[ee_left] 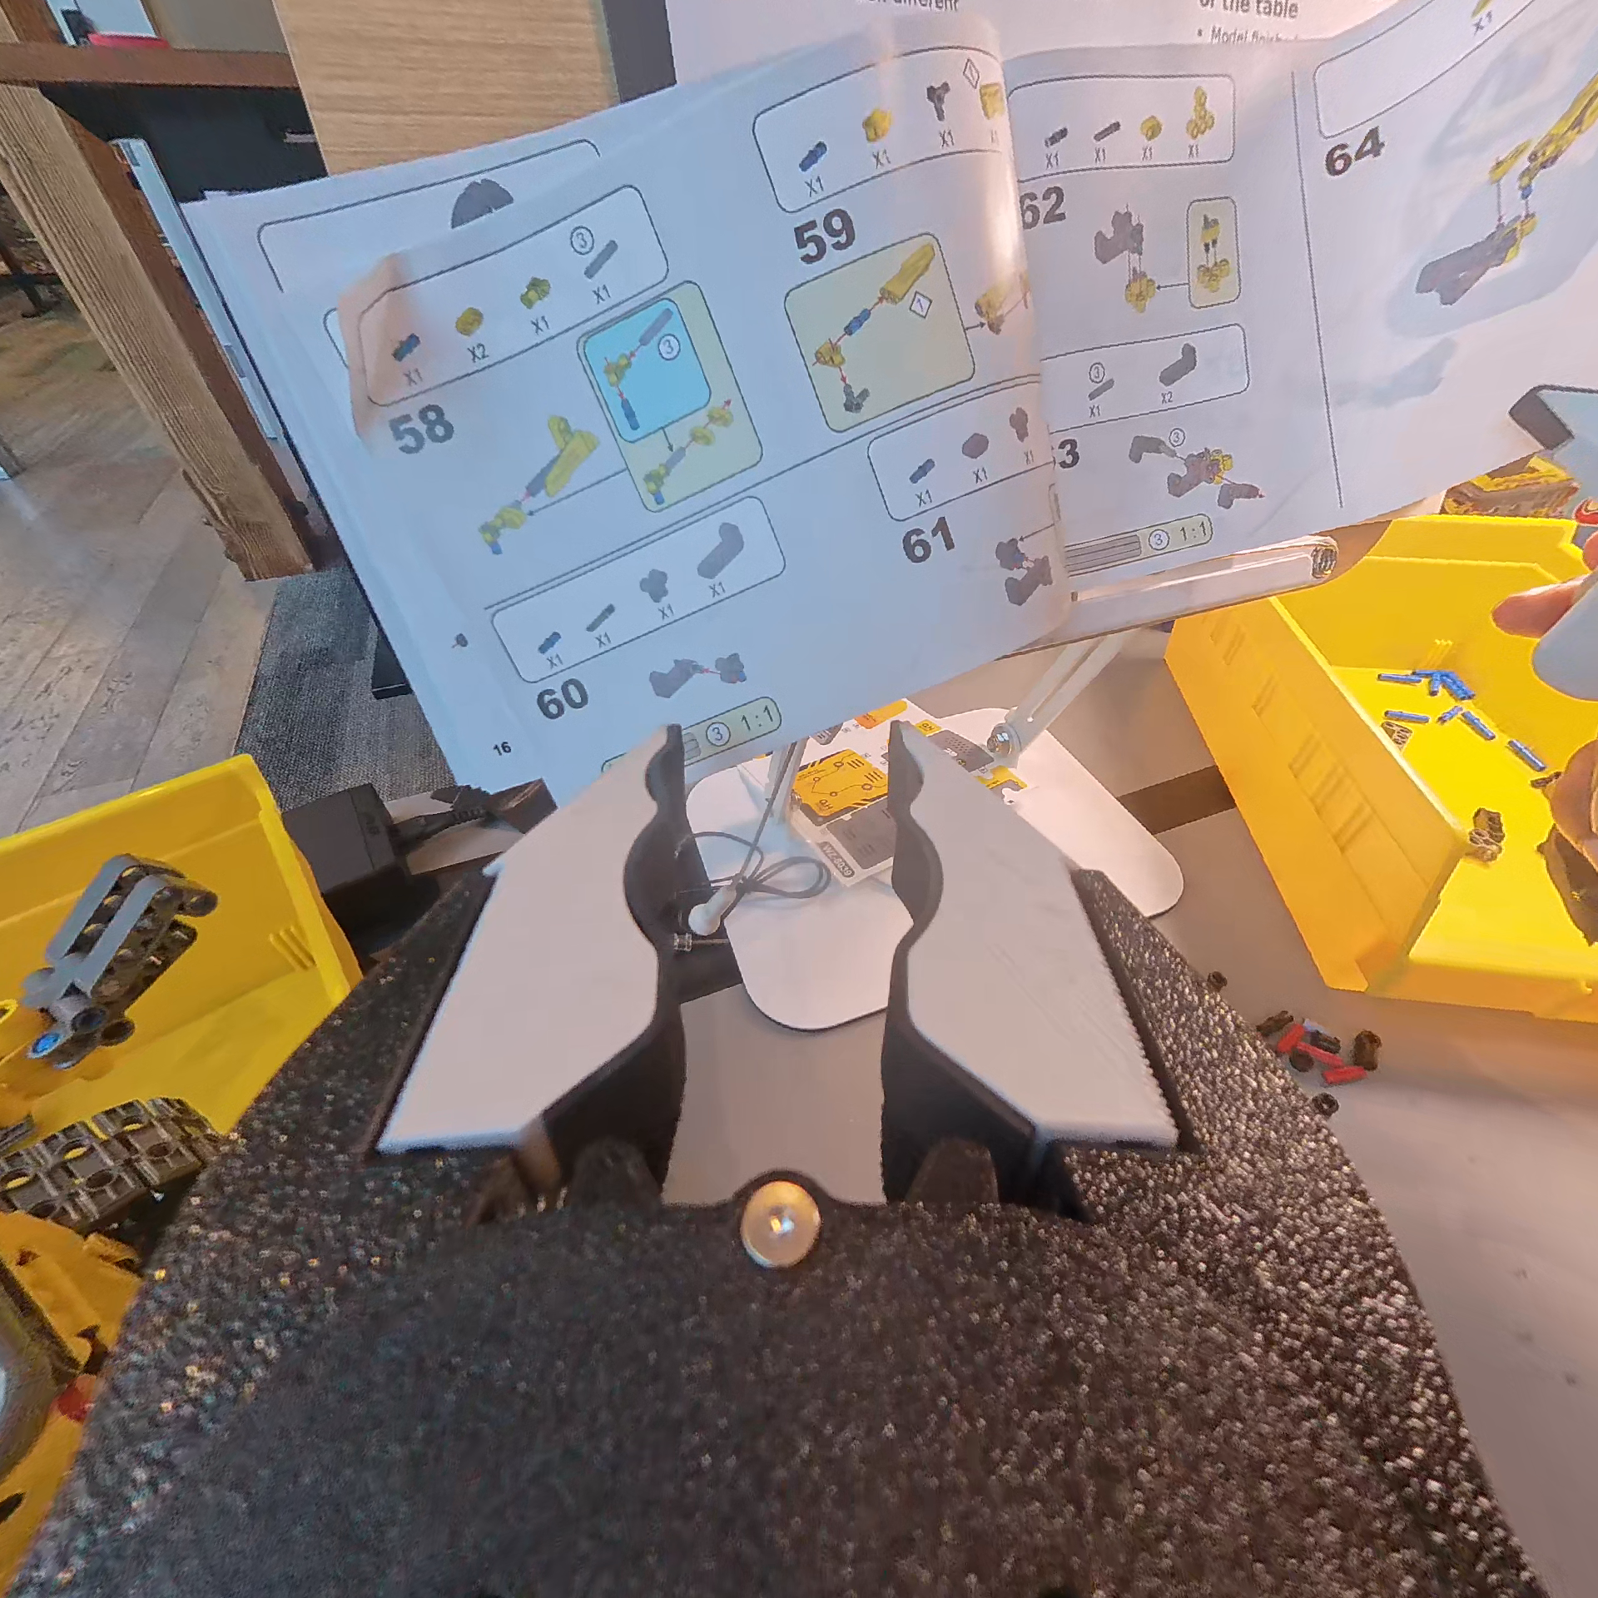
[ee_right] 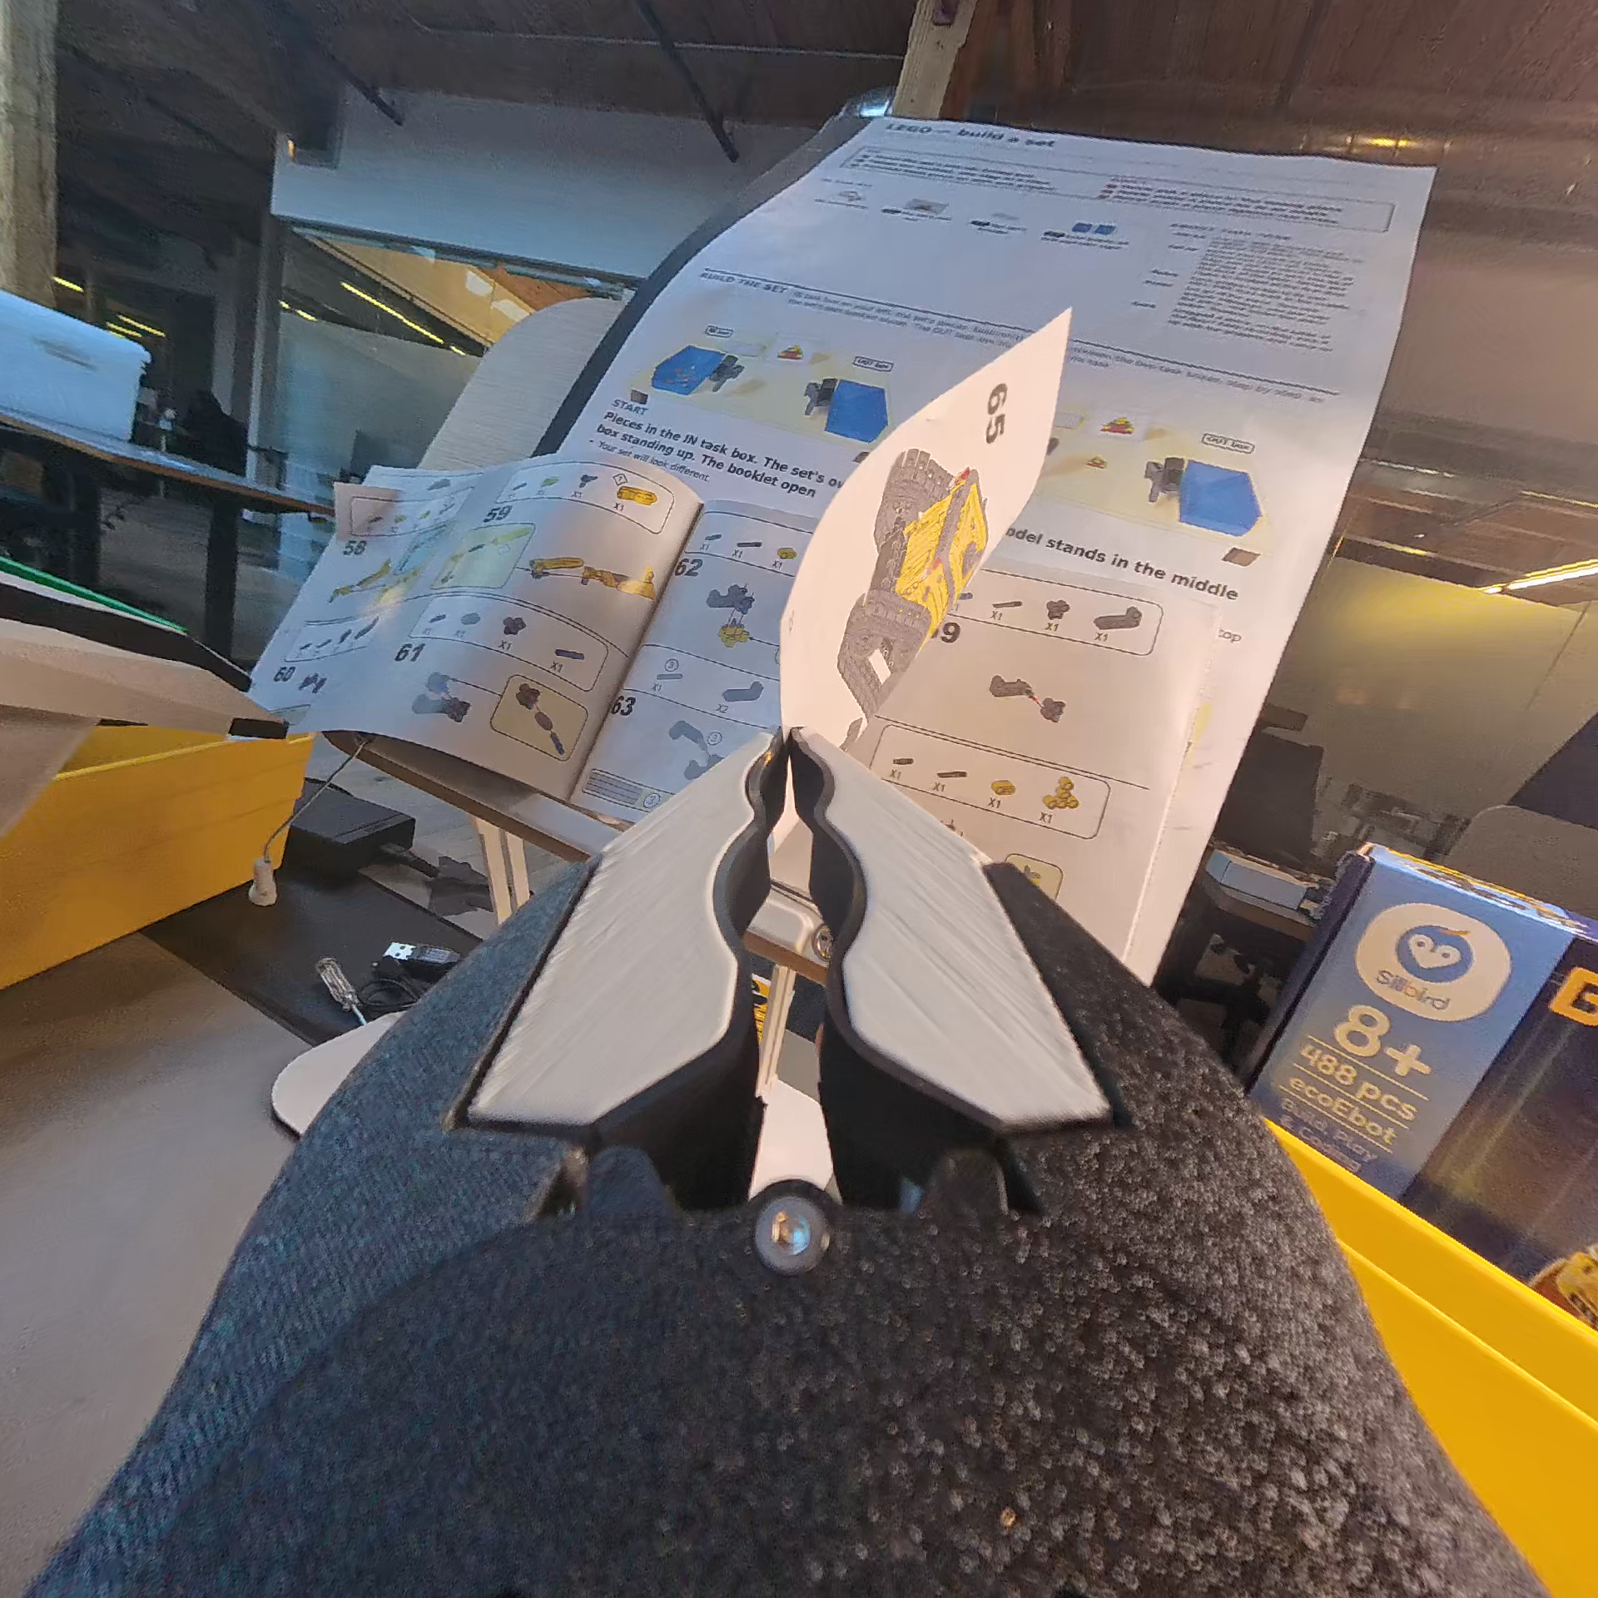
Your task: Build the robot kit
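**Booklet page gripped by right hand-held gripper; left hand-held gripper open and empty**

Booklet (ee_right: 519, 623) of building instructions lies open on a white stand (ee_left: 1081, 830) on the grey desk (ee_left: 1383, 1211). All positions below are given relative to the booklet.

1. Right hand-held gripper (ee_right: 789, 751): located at the lower edge of the booklet's right half. Its fingertips are pressed together on the bottom edge of one loose page (ee_right: 934, 553). The page curls upward, clear of the pages beneath it.

2. Left hand-held gripper (ee_left: 783, 752): located in front of and below the booklet's left half. The jaws stand apart with nothing between them. The tips sit just under the lower edge of the left page, seen against the stand's base plate; contact with the paper cannot be determined.

3. Behind the booklet: a large printed sheet (ee_right: 1124, 285) stands upright, rising above the booklet.

4. Right of the booklet: a yellow bin (ee_left: 1349, 778) holds small blue pins (ee_left: 1461, 718). A blue product box (ee_right: 1418, 1020) stands in a yellow bin in the right wrist view.

5. In front of that bin, lower right of the booklet: a small cluster of red and black connectors (ee_left: 1323, 1051) lies on the desk.

6. Left of the booklet: a second yellow bin (ee_left: 199, 873) holds a partly assembled grey, black and yellow model (ee_left: 104, 986).

7. Beneath the booklet: a thin black cable (ee_left: 761, 873) lies on the stand's base plate.
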The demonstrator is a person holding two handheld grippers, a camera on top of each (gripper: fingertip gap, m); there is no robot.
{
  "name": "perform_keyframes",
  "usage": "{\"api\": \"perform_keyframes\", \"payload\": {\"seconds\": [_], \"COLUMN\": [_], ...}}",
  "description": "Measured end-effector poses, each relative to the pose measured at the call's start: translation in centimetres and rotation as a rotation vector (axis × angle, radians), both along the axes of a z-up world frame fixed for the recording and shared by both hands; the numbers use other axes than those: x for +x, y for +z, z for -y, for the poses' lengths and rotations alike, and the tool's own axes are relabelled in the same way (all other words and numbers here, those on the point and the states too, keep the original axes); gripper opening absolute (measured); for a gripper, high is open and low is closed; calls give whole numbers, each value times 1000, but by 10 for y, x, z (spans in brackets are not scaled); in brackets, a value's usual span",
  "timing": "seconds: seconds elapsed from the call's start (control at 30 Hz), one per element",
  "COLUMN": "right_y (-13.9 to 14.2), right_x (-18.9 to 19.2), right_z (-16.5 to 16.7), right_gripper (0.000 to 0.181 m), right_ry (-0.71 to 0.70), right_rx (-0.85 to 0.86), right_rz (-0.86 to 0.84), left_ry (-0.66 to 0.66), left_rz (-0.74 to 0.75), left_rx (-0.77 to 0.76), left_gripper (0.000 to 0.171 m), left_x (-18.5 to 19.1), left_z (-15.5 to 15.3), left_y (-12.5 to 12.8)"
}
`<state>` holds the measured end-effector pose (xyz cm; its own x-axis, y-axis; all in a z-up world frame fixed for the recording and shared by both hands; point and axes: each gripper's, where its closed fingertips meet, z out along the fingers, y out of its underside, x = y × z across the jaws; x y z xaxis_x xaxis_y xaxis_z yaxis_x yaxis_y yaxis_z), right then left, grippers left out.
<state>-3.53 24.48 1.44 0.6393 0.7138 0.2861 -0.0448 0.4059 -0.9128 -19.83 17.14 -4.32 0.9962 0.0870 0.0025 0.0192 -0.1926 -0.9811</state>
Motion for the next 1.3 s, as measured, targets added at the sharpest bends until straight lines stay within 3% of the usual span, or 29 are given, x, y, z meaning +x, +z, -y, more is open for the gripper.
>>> {"api": "perform_keyframes", "payload": {"seconds": [0.77,0.87,1.1,1.3], "right_y": [-8,-17,-39,-44], "right_x": [-17,-31,-63,-76], "right_z": [16,25,56,75], "right_gripper": [0,0,0,0], "right_ry": [79,138,190,200], "right_rx": [12,3,91,151], "right_rz": [41,90,241,292], "left_ry": [-23,-111,-481,-523], "left_rz": [-14,25,361,387], "left_rx": [18,77,175,161], "left_gripper": [46,42,48,29], "left_x": [5,20,69,74], "left_z": [2,5,25,27], "left_y": [7,21,62,60]}}
